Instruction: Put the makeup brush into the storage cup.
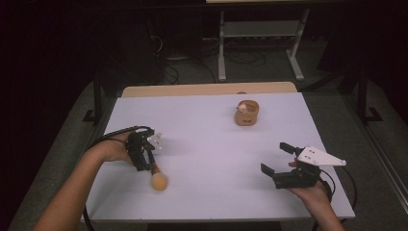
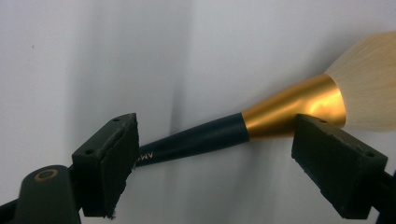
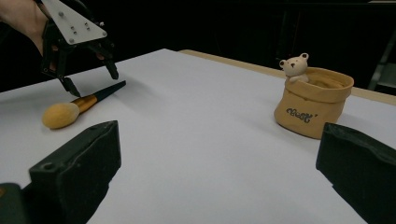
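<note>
A makeup brush (image 1: 157, 180) with a dark handle, gold ferrule and cream bristles lies on the white table (image 1: 207, 144) at the front left. My left gripper (image 1: 148, 163) points down over it, open. In the left gripper view its jaws (image 2: 217, 129) stand on either side of the brush (image 2: 289, 105), apart from it. The right gripper view shows that left gripper (image 3: 93, 80) just above the brush handle (image 3: 100, 93). My right gripper (image 1: 274, 157) is held open at the front right with nothing between its jaws (image 3: 219, 140).
A tan pouch-shaped holder (image 1: 247, 114) with a small bear figure on its rim stands at the back right of the table, also seen as the pouch (image 3: 313, 105) ahead of the right gripper. Bare white tabletop lies between the two grippers.
</note>
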Motion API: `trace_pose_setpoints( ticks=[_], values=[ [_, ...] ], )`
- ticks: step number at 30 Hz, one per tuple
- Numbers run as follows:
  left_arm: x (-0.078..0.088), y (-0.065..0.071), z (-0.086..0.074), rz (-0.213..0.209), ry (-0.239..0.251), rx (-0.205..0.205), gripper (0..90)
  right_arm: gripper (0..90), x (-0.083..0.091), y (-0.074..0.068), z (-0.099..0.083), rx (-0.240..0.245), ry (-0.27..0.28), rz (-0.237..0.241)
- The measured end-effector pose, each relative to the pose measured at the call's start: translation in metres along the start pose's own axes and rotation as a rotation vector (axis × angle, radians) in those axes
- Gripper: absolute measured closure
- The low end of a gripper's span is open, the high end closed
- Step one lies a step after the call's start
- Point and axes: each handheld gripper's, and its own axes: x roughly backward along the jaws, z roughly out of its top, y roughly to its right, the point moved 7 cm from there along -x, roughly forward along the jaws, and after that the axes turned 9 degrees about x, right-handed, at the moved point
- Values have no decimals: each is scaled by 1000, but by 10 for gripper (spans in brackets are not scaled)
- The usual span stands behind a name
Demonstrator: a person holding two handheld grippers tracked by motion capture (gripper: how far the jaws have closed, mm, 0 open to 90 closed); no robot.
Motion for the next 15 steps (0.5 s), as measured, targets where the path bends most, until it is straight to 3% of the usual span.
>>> trace_pose_setpoints(
  ticks=[15],
  values=[
    [1, 1, -3, -28, -33, -24, 173, 0, 0, 0, 0, 0, -1, 1]
  ],
)
